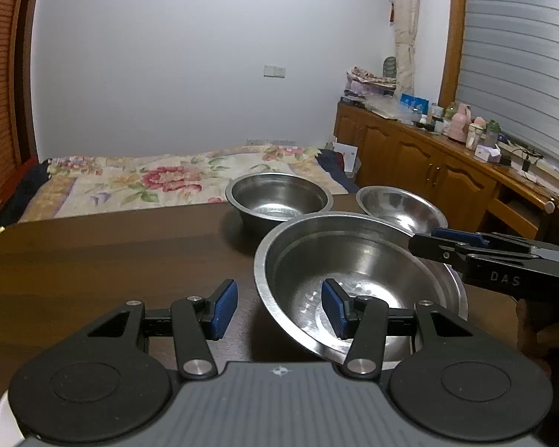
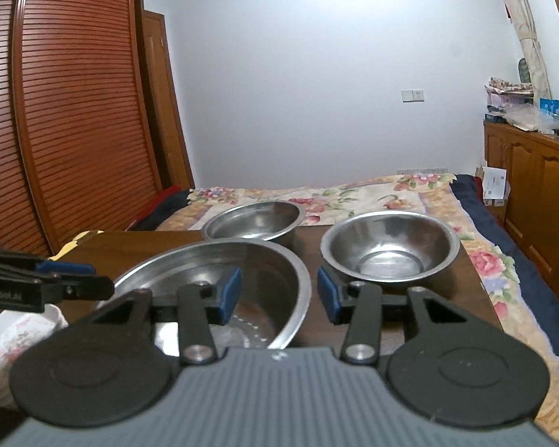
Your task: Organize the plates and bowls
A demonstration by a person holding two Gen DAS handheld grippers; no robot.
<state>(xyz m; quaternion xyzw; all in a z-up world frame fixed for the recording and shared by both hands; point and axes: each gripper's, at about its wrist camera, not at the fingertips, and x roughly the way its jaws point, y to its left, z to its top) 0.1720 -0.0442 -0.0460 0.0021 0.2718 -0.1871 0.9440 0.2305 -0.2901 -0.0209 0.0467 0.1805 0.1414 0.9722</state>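
Note:
Three steel bowls stand on a dark wooden table (image 1: 111,260). The large shallow bowl (image 1: 357,260) (image 2: 212,264) is nearest. My left gripper (image 1: 279,309) is open astride its left rim, one blue pad inside the bowl and one outside, neither pressing. My right gripper (image 2: 279,296) is open astride the right rim in the same way. Each gripper shows from the side in the other's view: the right gripper (image 1: 428,242) and the left gripper (image 2: 97,277). Behind stand a deep bowl (image 1: 279,197) (image 2: 253,219) and a smaller bowl (image 1: 402,208) (image 2: 389,249).
A bed with a floral cover (image 1: 160,182) lies just past the table's far edge. Wooden cabinets (image 1: 428,164) with clutter on top run along the right. A white cloth or bag (image 2: 15,342) sits at the table's left. A hand (image 1: 533,327) holds the right gripper.

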